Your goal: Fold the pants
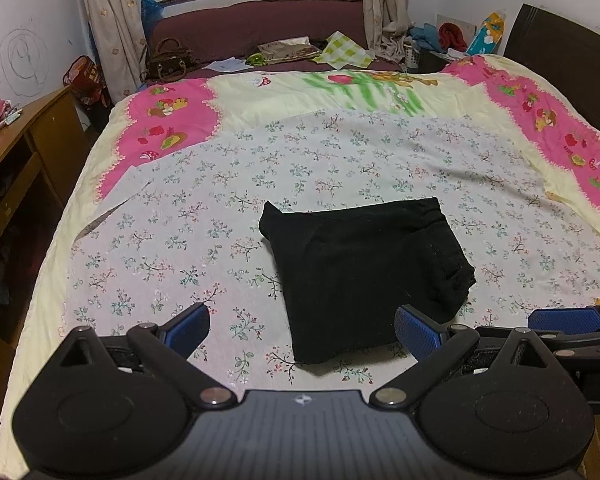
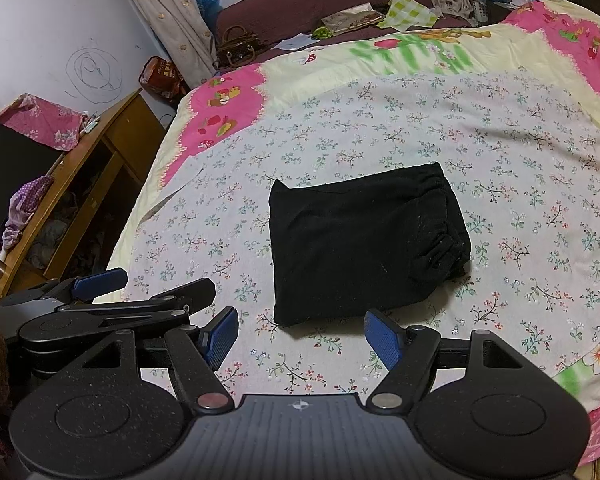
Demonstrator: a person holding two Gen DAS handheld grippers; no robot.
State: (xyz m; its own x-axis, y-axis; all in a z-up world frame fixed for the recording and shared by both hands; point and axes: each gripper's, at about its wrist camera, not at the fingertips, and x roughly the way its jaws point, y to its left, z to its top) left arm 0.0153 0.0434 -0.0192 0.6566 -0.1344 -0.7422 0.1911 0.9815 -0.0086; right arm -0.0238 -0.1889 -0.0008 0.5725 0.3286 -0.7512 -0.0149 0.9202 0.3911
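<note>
Pants (image 1: 364, 272), folded into a black bundle on the bed (image 1: 220, 208), are judged soft, light and limp, best pinched at a thick folded edge; left gripper (image 1: 302, 326) and right gripper (image 2: 302, 338) are held apart, empty.

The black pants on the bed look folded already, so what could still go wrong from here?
The black pants lie in a compact bundle, but the bunched waistband edge looks bulky, so the layers may spring open. Both the left gripper and right gripper are open and close to the near edge; any forward nudge could snag and undo the fold, or wrinkle the floral sheet.
</note>
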